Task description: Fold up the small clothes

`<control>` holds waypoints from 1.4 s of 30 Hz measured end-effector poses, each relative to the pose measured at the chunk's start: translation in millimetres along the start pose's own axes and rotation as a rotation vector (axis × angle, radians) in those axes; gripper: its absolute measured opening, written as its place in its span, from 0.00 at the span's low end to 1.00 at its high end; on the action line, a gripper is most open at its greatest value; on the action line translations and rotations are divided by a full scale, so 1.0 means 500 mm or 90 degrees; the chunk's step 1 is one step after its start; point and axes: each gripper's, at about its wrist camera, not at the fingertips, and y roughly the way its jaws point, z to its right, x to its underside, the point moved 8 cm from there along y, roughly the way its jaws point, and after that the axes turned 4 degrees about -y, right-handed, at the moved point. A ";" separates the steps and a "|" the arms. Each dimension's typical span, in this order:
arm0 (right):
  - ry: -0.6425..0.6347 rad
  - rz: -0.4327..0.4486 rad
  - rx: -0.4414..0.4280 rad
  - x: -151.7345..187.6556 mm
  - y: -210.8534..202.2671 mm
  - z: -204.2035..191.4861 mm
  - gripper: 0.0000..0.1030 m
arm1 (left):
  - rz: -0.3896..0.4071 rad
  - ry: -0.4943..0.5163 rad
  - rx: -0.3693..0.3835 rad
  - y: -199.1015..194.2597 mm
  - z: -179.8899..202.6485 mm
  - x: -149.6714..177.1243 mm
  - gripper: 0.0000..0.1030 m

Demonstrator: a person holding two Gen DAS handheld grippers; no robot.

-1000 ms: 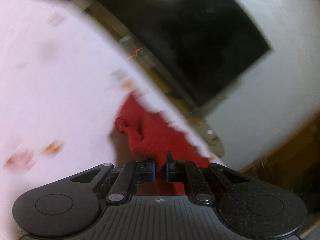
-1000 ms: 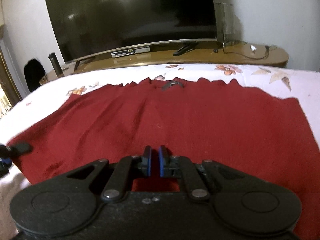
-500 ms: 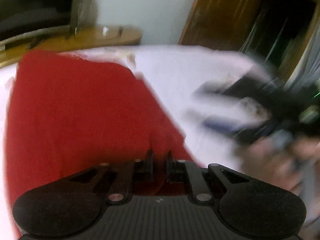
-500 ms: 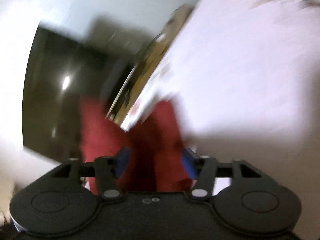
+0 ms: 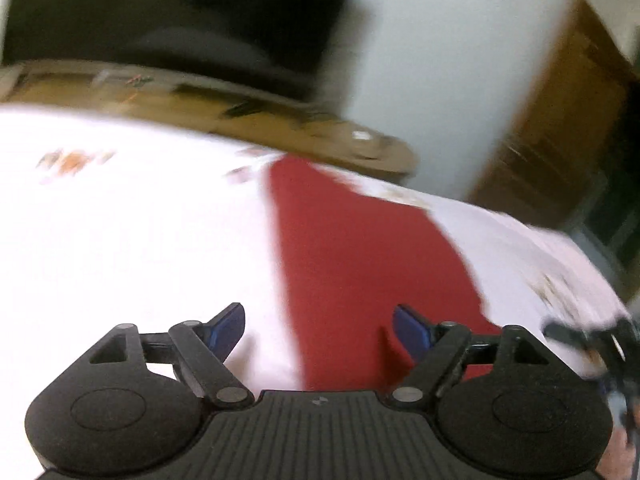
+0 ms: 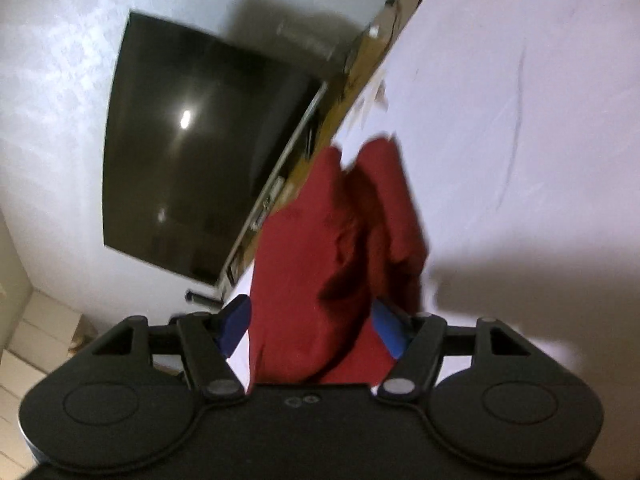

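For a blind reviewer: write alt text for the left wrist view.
The left gripper, its jaws opening and nothing between the pads, hovers over a red garment lying as a folded strip on a white floral bedsheet. Behind, blurred, are a dark television and a wooden stand.

We see one red knitted garment (image 5: 360, 264) lying on a white bed sheet (image 5: 132, 248) printed with small flowers. From the left view it reads as a long, narrow, flat strip running away toward the far edge of the bed. From the right view its near end (image 6: 320, 264) is bunched into soft folds with a dark crease.
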 end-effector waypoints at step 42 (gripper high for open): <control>-0.510 -0.057 0.303 -0.053 0.151 -0.046 0.16 | -0.003 0.207 0.077 0.187 0.154 -0.034 0.58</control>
